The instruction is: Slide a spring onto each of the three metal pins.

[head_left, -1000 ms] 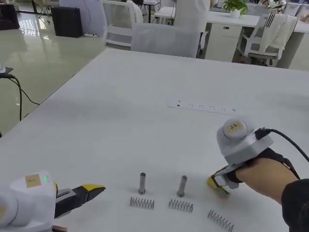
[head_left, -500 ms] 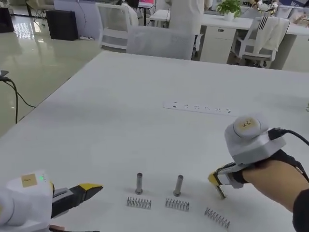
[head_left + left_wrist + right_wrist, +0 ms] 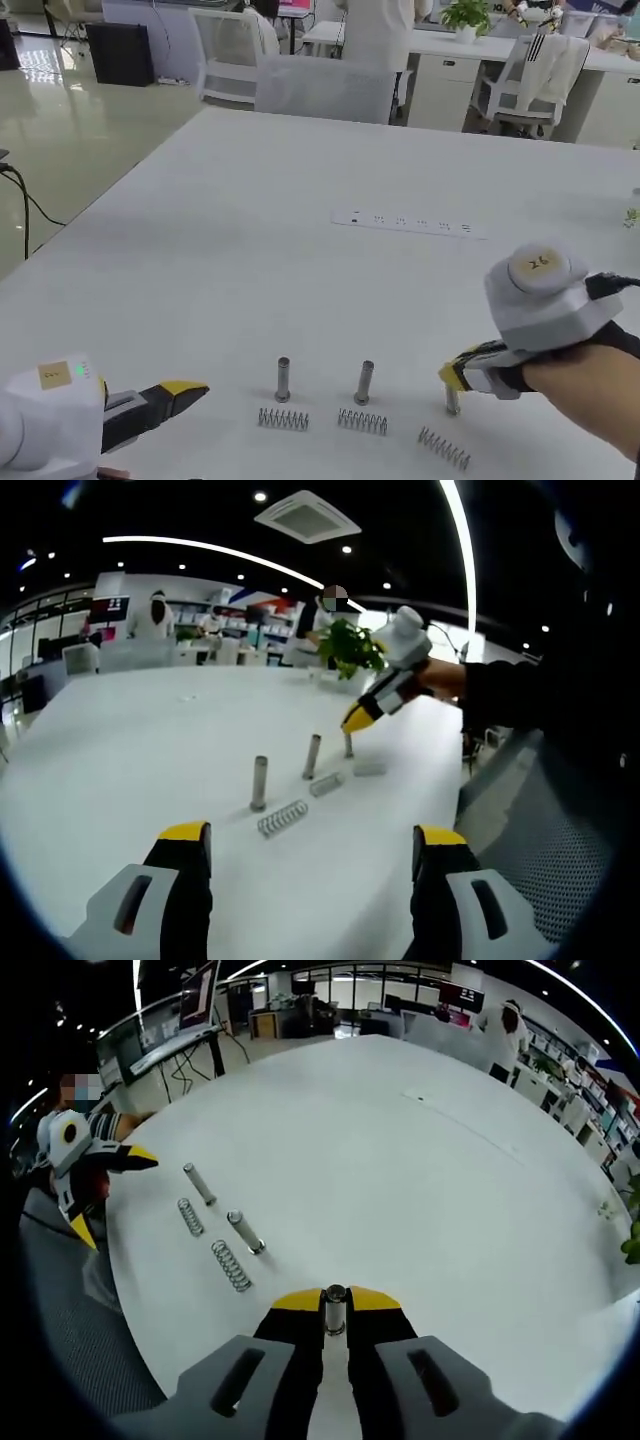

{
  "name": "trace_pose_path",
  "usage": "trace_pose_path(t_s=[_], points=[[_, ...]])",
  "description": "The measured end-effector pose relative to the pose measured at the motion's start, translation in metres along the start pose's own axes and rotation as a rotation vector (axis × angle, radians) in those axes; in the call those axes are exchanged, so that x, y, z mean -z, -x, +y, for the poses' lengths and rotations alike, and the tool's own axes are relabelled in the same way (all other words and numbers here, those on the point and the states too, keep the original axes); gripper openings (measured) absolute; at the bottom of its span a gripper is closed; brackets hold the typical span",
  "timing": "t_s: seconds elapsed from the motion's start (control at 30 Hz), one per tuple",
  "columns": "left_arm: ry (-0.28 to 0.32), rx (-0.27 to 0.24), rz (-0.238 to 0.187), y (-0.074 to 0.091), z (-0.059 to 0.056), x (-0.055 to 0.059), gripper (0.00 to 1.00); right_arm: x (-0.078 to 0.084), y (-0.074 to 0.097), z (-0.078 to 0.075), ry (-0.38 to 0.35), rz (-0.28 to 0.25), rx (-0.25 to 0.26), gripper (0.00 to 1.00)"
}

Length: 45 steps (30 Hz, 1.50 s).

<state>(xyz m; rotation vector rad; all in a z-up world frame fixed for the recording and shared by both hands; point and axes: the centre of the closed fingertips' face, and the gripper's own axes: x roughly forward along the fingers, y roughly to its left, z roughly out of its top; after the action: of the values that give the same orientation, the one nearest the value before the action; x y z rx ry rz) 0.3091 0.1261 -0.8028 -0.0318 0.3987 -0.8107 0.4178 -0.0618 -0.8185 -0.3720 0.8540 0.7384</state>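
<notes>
Here the right gripper [image 3: 455, 378] has its fingers clenched on the top of the right pin [image 3: 452, 402]. The pin hangs about upright under the yellow tips, with its foot down at the table [image 3: 300, 270]. Whether it touches the surface cannot be told. In the right gripper view the pin's round end sits squarely between the two fingers.

The left gripper [image 3: 185, 392] hovers low at the near left edge of the table, well apart from the parts. Its fingers are released and spread wide, with nothing between them.

The left pin [image 3: 283, 379] and the middle pin [image 3: 365, 382] stand upright on the table in a row with the held one, and both are bare. A spring lies flat just in front of each pin: the left spring [image 3: 283, 419], the middle spring [image 3: 361, 423], and the right spring [image 3: 443, 449], which lies at a slant. None is on a pin. A white power strip [image 3: 405, 223] lies farther back on the table.
</notes>
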Motion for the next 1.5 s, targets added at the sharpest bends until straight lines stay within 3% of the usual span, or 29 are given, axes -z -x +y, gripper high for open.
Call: trace_pose_path(t_s=[0.77,1.2,1.5], points=[[-0.011,-0.001,0.002,0.002,-0.002,-0.002,0.78,0.008,0.007,0.001,-0.021,-0.055,-0.018,0.05],[-0.011,0.000,0.003,0.003,-0.001,-0.002,0.78,0.015,0.002,0.003,0.007,-0.036,-0.022,0.06],[-0.011,-0.001,0.003,0.004,-0.001,-0.003,0.77,0.025,-0.001,0.006,0.012,-0.006,-0.031,0.12]])
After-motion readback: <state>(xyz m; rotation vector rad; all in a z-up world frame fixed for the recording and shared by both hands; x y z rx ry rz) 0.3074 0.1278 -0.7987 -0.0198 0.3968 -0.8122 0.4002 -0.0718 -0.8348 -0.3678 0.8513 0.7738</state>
